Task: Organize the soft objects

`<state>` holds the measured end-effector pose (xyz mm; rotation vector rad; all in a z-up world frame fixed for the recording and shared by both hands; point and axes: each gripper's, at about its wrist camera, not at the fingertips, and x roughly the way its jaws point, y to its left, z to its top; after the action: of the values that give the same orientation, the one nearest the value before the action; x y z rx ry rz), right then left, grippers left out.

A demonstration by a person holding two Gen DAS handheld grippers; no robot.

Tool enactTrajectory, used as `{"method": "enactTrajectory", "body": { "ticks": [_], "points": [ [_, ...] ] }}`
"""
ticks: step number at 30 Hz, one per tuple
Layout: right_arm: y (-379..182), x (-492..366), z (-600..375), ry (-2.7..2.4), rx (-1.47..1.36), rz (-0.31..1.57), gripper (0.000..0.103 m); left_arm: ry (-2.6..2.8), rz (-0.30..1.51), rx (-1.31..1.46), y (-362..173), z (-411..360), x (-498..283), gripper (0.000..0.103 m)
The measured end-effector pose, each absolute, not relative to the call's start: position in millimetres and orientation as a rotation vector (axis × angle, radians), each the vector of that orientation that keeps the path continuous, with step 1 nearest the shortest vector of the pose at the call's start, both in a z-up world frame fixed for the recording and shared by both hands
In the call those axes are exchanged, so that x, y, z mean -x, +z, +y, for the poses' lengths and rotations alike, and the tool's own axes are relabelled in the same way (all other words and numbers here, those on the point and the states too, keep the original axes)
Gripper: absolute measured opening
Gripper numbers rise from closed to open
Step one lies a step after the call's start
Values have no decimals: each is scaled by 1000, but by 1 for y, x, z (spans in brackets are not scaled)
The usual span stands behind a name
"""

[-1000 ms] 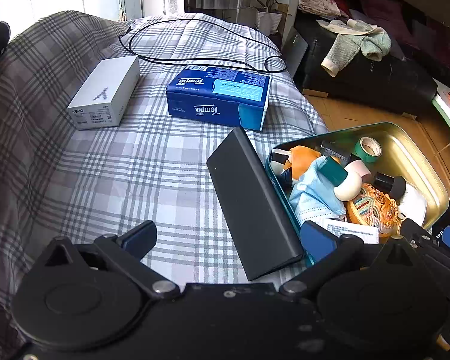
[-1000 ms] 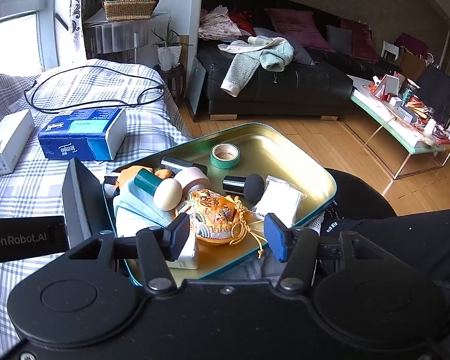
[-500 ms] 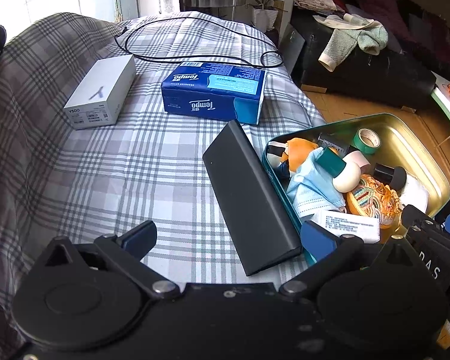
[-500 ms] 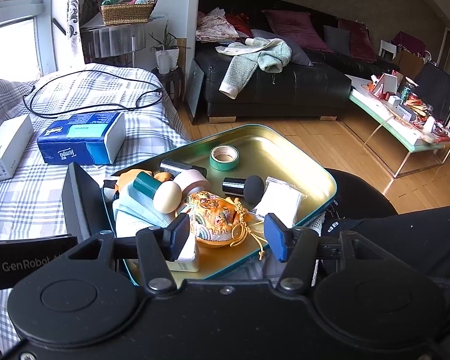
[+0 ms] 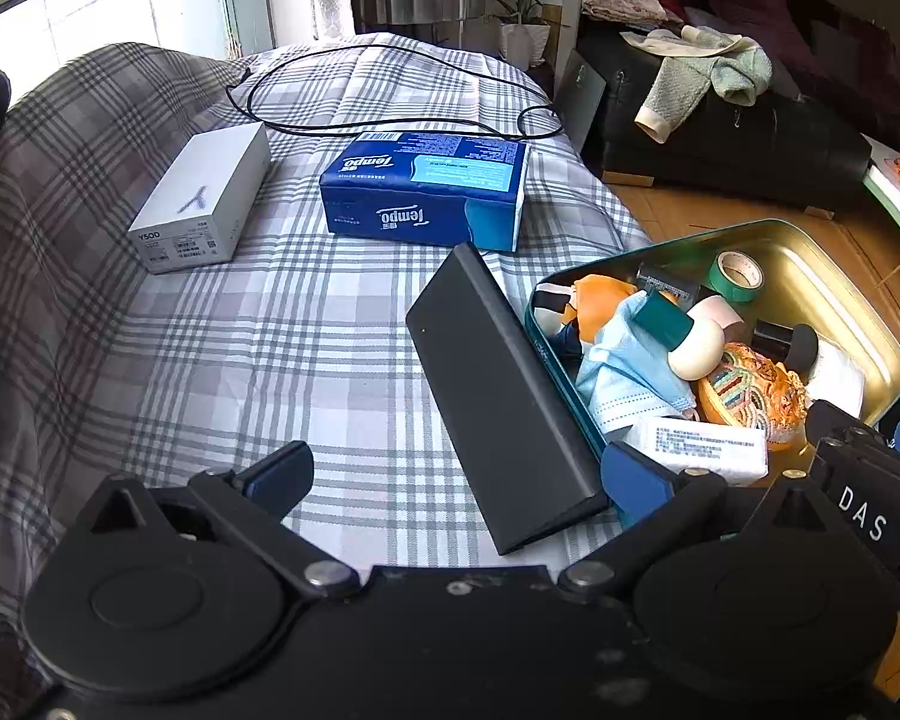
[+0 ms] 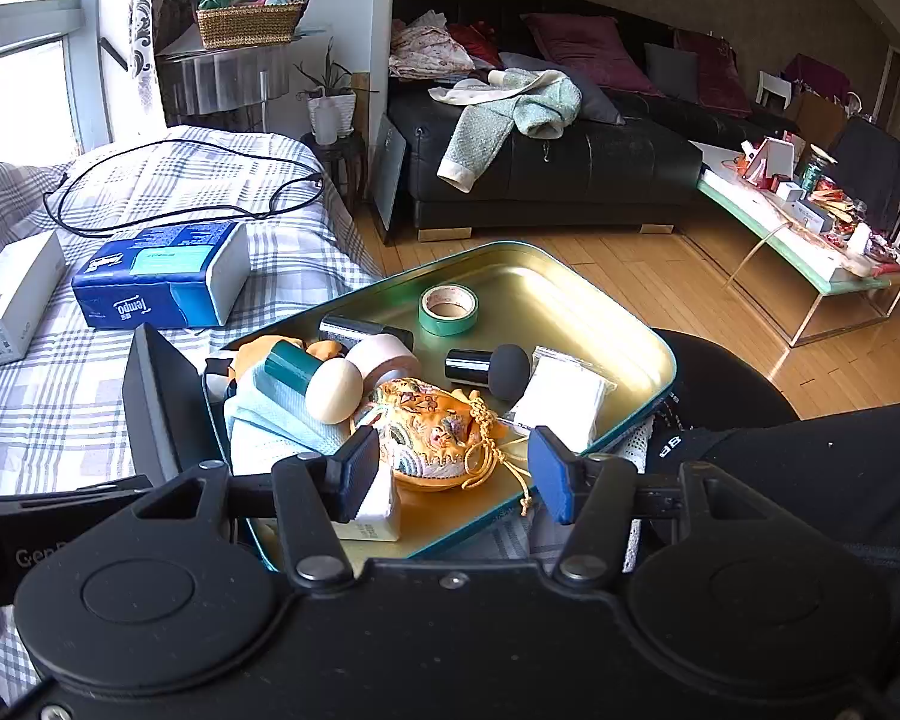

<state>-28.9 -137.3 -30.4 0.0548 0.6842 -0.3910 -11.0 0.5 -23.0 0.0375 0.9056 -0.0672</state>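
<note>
Two handheld grippers point over a bed covered in a grey checked blanket (image 5: 222, 360). The left gripper (image 5: 456, 474) has its fingers spread wide and grasps nothing; a black slab (image 5: 498, 396) lies on the blanket between and just ahead of them, leaning against a metal tin (image 6: 570, 294) off the right finger. The right gripper (image 6: 453, 468) also has its fingers released and empty, hovering at the near edge of that tin.

The soft things sit crowded in the tin's near-left half: an embroidered pouch (image 6: 432, 432) with a knotted cord directly between and just beyond the right gripper's fingers, a blue face mask (image 6: 288, 414) beyond its left finger, an orange plush toy (image 5: 600, 294) farther back, and a white packet (image 6: 561, 402) just beyond its right finger. Hard items mix in among them (a tape roll (image 6: 448, 309), a sponge-tipped applicator (image 6: 330, 381), a small black microphone (image 6: 489, 369)). A tissue pack (image 5: 426, 192) and a white box (image 5: 201, 198) lie well ahead of the left fingers.

Risks, judged from this layout: closing on the pouch could snag its loose cord or drag the mask along, since they overlap. The tin seems to overhang the bed's edge, so a downward push near the fingers might tip it. The applicator rests on the mask and could roll off if the mask is lifted.
</note>
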Motion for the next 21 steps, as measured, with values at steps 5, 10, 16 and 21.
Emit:
{"method": "enactTrajectory", "body": {
  "ticks": [5,10,16,21],
  "points": [
    [-31,29,-138,-391,-58,684,54,-61,902,-47,-24,0,11,102],
    [-30,29,-138,-393,-62,683,54,-62,895,-62,-24,-2,12,102],
    [-30,30,-139,-393,-64,683,54,-64,894,-69,-25,-3,13,102],
    [-30,29,-139,-393,-64,683,54,-67,895,-69,-25,-3,13,102]
  ]
}}
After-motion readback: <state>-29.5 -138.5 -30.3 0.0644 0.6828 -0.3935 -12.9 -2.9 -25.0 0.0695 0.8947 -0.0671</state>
